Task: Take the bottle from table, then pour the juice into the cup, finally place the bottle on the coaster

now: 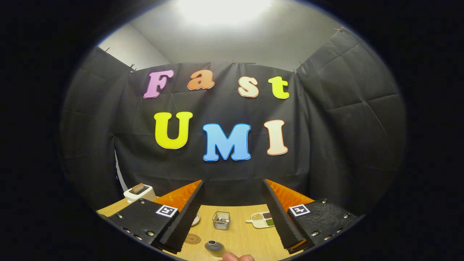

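My gripper [232, 194] is open and held high above the wooden table [246, 235], with nothing between its fingers. Far below, between the fingers, a small grey bottle [214, 248] stands near the table's front edge, seen from above with its round mouth up. A round brown coaster [192, 239] lies just left of the bottle, close to the left finger. A clear glass cup [221, 220] stands further back on the table, beyond the bottle. A person's fingertip [237, 257] shows right beside the bottle at the front edge.
A white toaster [139, 192] stands at the table's back left corner. A white divided dish [262, 219] with grains lies right of the cup, partly behind the right finger. A white round plate edge [195, 219] peeks out by the left finger.
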`<state>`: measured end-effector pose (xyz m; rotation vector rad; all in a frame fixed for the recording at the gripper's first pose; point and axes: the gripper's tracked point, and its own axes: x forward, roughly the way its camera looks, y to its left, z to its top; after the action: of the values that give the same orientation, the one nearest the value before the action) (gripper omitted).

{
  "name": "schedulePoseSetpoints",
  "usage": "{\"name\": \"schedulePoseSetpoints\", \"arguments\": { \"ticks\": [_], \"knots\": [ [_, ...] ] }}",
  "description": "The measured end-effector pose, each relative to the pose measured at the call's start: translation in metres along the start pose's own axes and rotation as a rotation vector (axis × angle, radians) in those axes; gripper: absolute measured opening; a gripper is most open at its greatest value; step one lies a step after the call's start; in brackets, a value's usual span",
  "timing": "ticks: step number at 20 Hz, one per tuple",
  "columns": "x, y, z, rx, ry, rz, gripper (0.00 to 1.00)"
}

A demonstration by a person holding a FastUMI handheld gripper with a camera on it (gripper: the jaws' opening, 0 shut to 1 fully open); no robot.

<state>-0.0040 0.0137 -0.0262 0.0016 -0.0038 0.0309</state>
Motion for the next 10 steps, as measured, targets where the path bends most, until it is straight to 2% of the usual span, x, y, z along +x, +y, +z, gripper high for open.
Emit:
{"name": "schedulePoseSetpoints", "arguments": {
  "ticks": [5,10],
  "knots": [
    [0.002,0.016,-0.019,0.009,-0.037,0.041,0.96],
    [0.003,0.03,-0.081,0.011,-0.009,0.084,0.96]
  ]
}}
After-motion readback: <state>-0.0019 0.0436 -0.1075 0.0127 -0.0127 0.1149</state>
